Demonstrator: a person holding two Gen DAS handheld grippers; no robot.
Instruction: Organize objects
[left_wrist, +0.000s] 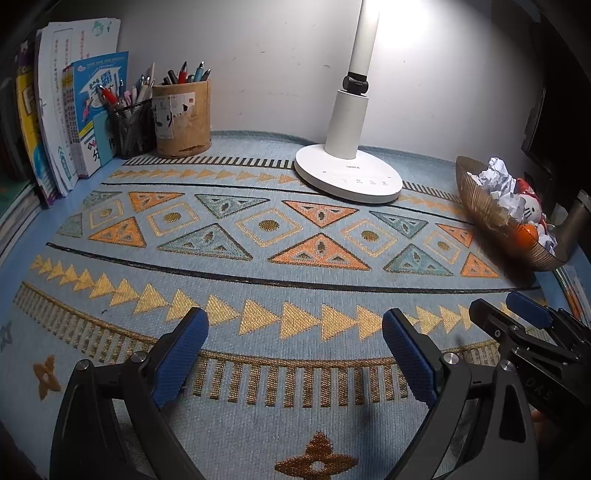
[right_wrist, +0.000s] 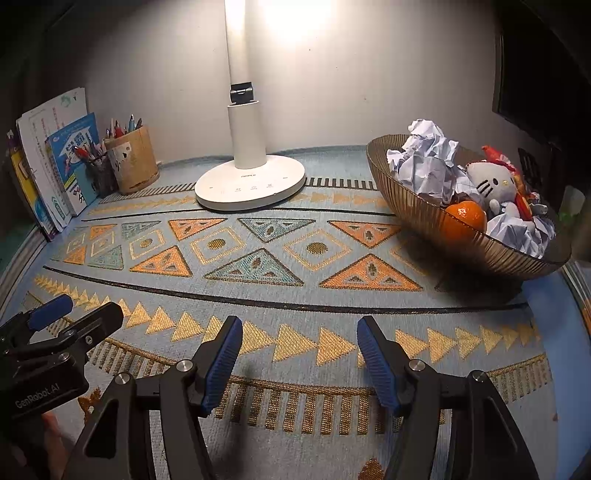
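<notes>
Low over the patterned mat (left_wrist: 295, 229), both tongs are held side by side, the left tongs (left_wrist: 295, 354) and right tongs (right_wrist: 299, 354) spread wide with nothing between them. Right of the lamp (right_wrist: 251, 181), the ribbed bowl (right_wrist: 424, 214) is seen holding crumpled paper (right_wrist: 428, 162), a plush cat (right_wrist: 491, 184) and an orange (right_wrist: 465, 218); its long axis runs away from the lamp. Left of the lamp, pen cups (left_wrist: 181, 118) and books (left_wrist: 74, 110) are ranged.
</notes>
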